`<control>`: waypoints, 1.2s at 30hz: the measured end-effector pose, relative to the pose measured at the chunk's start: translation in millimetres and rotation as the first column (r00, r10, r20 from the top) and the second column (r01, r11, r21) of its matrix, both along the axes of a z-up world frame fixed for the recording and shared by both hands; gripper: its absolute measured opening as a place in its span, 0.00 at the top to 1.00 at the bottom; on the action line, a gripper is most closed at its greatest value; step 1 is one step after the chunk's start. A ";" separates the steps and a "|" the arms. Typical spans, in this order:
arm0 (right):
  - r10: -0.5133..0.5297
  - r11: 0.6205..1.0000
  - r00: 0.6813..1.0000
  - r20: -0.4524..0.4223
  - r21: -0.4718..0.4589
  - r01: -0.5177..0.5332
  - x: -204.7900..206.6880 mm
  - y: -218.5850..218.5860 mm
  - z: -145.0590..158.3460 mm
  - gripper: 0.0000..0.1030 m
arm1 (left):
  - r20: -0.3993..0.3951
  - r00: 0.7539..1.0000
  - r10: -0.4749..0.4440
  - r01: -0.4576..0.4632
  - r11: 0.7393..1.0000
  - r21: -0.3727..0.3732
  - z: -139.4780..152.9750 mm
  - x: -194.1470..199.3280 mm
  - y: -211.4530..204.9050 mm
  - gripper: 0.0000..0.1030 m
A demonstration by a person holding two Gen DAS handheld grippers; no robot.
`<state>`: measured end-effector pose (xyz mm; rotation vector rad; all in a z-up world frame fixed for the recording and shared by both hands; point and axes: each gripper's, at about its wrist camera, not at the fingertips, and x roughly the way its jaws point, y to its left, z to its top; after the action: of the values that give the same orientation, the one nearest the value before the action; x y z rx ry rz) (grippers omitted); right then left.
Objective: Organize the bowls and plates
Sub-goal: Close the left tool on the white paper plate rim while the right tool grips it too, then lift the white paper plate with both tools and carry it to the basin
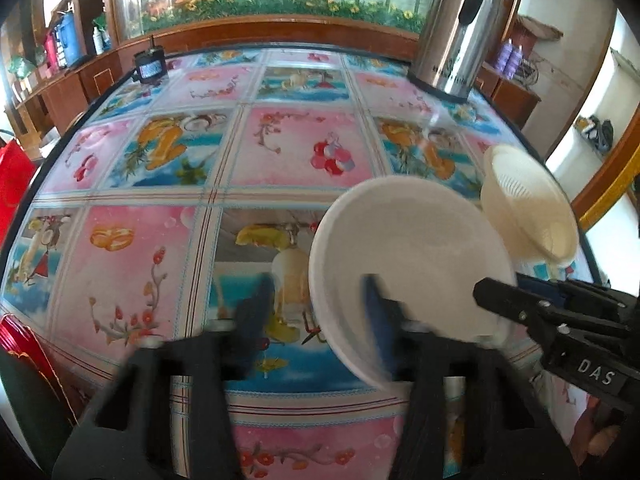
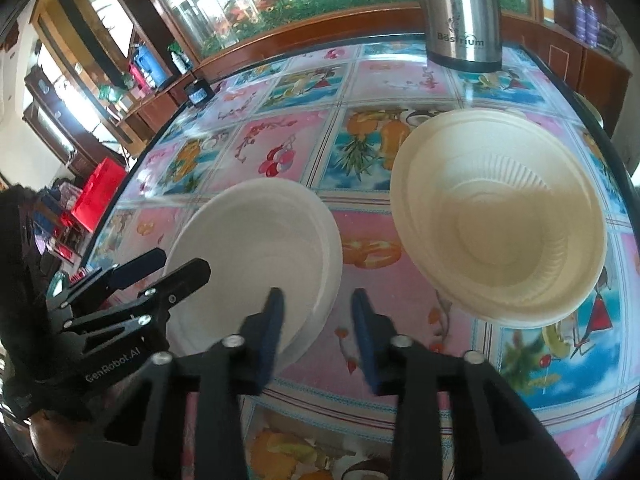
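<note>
Table (image 1: 168, 240) with fruit-print cloth fills both views, largest thing here. Steel kettle (image 2: 464, 12) stands at far edge, well apart from the dishes. Cream strainer bowl (image 2: 500, 220) sits on the cloth right of centre, upright in right wrist view; in left wrist view it shows at far right (image 1: 528, 208), looks tilted, likely lens warp. White plate (image 2: 256, 252) lies just beside it to the left, apart, not touching; same plate in left view (image 1: 408, 272).

Left gripper (image 1: 316, 312) low over the table, pointing forward, fingers spread wide: its right finger (image 1: 376, 320) over the plate's inside, the left finger over bare cloth, plate rim between them. Not closed on it. Blurred. Seen from the right camera it comes in from the left edge (image 2: 160, 272), tips over the plate's left rim.

Right gripper (image 2: 318, 320) also low, level, fingers moderately apart: left finger (image 2: 272, 320) over the plate's near right rim, right one over cloth. Holding nothing; contact with the rim cannot tell.

Small dark jar (image 1: 150, 66) at far left edge.
</note>
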<state>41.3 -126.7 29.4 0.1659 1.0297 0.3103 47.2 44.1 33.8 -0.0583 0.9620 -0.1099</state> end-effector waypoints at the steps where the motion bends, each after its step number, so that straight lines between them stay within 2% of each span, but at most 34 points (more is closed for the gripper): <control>1: 0.002 1.000 1.000 0.000 0.008 -0.002 -0.1 0.1 -0.7 0.77 | -0.008 1.000 -0.008 0.008 1.000 -0.005 -2.4 0.3 0.0 0.77; 2: 0.007 1.000 1.000 0.001 0.023 -0.007 -0.9 0.1 -0.3 0.77 | -0.016 1.000 -0.013 0.013 1.000 -0.006 -4.4 0.1 -0.8 0.83; 3: 0.011 1.000 1.000 0.003 0.028 -0.011 -1.9 0.7 0.6 0.77 | -0.026 0.999 -0.022 0.022 1.000 -0.011 -6.3 0.0 -1.7 0.83; 7: 0.028 1.000 1.000 0.006 0.011 -0.028 -4.7 7.0 2.1 0.80 | -0.022 0.999 -0.024 0.023 1.000 -0.010 -3.9 -6.0 -2.9 0.83; 21: 0.060 0.998 0.998 0.033 -0.006 -0.060 -38.1 25.1 14.6 0.80 | 0.003 1.000 -0.015 0.015 1.000 0.003 10.8 -43.4 9.2 0.83; 36: 0.117 0.993 0.988 0.103 -0.018 -0.116 -74.6 61.7 47.0 0.80 | 0.092 0.995 0.028 -0.031 0.999 0.024 46.0 -92.7 43.2 0.83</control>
<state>-33.2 -65.0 76.4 0.0779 0.9398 0.4148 -45.4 87.3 79.8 -0.0437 0.8707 -0.0725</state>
